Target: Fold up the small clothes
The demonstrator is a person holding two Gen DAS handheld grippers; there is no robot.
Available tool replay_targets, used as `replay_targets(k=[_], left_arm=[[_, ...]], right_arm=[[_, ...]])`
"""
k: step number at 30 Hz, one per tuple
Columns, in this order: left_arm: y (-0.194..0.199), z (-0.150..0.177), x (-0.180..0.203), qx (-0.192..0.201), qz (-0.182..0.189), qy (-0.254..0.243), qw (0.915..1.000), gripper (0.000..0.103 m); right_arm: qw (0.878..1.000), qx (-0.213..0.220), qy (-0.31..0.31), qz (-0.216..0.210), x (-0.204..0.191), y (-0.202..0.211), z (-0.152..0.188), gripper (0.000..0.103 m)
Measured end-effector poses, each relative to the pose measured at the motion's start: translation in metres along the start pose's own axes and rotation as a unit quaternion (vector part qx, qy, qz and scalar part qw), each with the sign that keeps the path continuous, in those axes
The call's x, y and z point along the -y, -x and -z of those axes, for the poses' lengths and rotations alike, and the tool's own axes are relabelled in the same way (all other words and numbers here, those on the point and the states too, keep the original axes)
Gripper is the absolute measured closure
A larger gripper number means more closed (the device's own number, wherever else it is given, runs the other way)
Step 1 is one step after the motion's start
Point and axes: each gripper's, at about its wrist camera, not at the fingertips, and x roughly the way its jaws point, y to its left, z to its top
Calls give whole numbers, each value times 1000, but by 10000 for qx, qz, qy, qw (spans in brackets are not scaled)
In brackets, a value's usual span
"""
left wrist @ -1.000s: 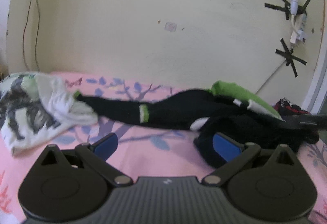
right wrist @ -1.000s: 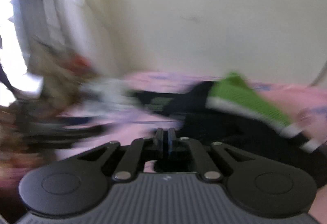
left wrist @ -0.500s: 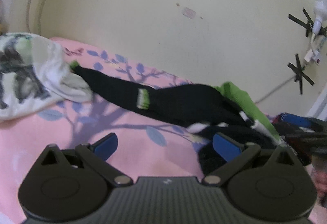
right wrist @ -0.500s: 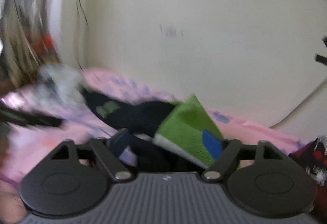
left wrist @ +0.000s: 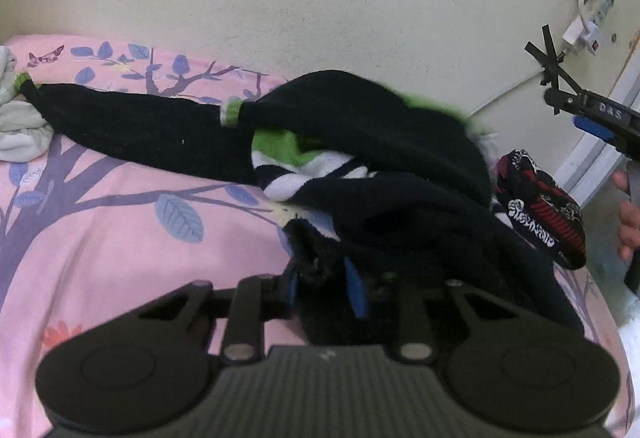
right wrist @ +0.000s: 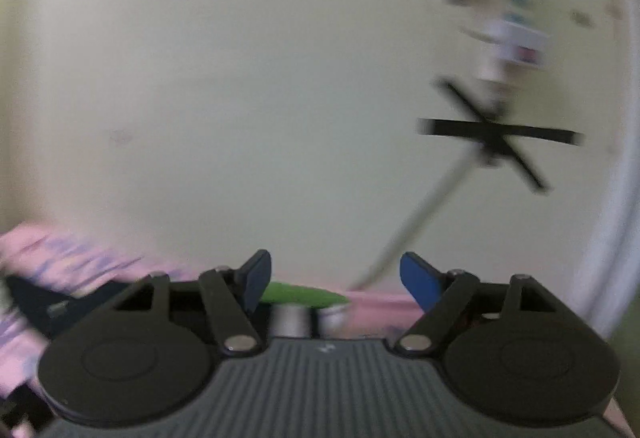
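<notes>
- Pinching a bunched fold of the black garment [left wrist: 400, 174], the left gripper [left wrist: 322, 288] has just been closing, and its blue pads now press dark cloth between them at the near edge of the bed [left wrist: 100, 246]
- The garment is soft, light knit that will sag and stretch instead of holding a line; a grip on a hem or a cuff should serve better than a grip on a loose bulge, since a bulge drags several layers along
- One sleeve with a green and white cuff [left wrist: 231, 113] lies stretched toward the left edge of the bed, near a pale garment [left wrist: 16, 130]
- The body is heaped toward the right edge, touching a red patterned cloth [left wrist: 540, 206]
- The right gripper [right wrist: 336, 280] has just been opening; its jaws stand apart with nothing between the pads, and a green strip [right wrist: 304, 296] of the garment shows low beyond them in a blurred view
</notes>
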Motion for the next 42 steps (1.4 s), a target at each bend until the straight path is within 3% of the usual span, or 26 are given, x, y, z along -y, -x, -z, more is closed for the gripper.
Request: replay_targets(k=[1, 4, 6, 8, 9, 10, 11, 13, 18, 24, 28, 32, 34, 35, 36, 37, 38, 39, 42], left_arm=[[0, 0, 1, 0, 0, -5, 10000, 80], [1, 0, 1, 20, -69, -30, 10000, 67], [-1, 2, 0, 48, -113, -25, 9999, 45], [-5, 8, -1, 129, -105, -52, 9998, 47], [-5, 9, 1, 154, -160, -154, 9996, 57], [-5, 9, 3, 149, -174, -254, 9994, 71], [-6, 9, 4, 79, -6, -280, 9996, 85], [2, 10, 2, 144, 79, -261, 9995, 90], [73, 14, -16, 810, 1043, 34, 9912, 92], [203, 56, -29, 2075, 911, -409, 9731, 92], [259, 92, -32, 2275, 363, -612, 9712, 92], [273, 116, -31, 1894, 285, -700, 9790, 90], [273, 121, -31, 1688, 180, -740, 9827, 88], [276, 122, -34, 1656, 164, -712, 9835, 87], [280, 121, -38, 1657, 128, -656, 9839, 80], [284, 119, -44, 1717, 66, -569, 9835, 76], [290, 120, -52, 1802, 6, -467, 9825, 68], [294, 117, -58, 1872, -47, -364, 9816, 61], [288, 108, -67, 1843, -178, -161, 9826, 52]], right_arm=[[9995, -99, 147, -273, -14, -2, 5, 30], [9903, -605, 765, -989, -65, -23, 24, 31], [9824, -782, 1242, -1156, -98, -39, 39, 32], [9783, -863, 1524, -1107, -116, -63, 47, 33], [9763, -960, 1679, -967, -125, -78, 51, 38], [9740, -1106, 1773, -879, -129, -88, 51, 66], [9728, -1290, 1695, -914, -127, -99, 48, 103], [9787, -1381, 1152, -991, -114, -99, 38, 103], [9939, -320, -52, -1055, -56, -27, -31, 103], [9902, 1093, -787, -369, 27, 69, -91, 103], [9851, 1145, -1280, 121, 79, 91, -88, 103], [9804, 851, -1666, 625, 116, 88, -52, 103], [9761, 621, -1775, 1090, 130, 79, -29, 103], [9706, 506, -1890, 1402, 141, 76, -14, 88], [9623, 366, -2107, 1679, 154, 74, 1, 66], [9523, 235, -2411, 1855, 163, 74, 15, 31], [9439, 173, -2733, 1845, 170, 77, 29, 25], [9398, 116, -2982, 1666, 174, 84, 45, 26], [9523, -402, -2957, 636, 158, 104, 82, 27]])
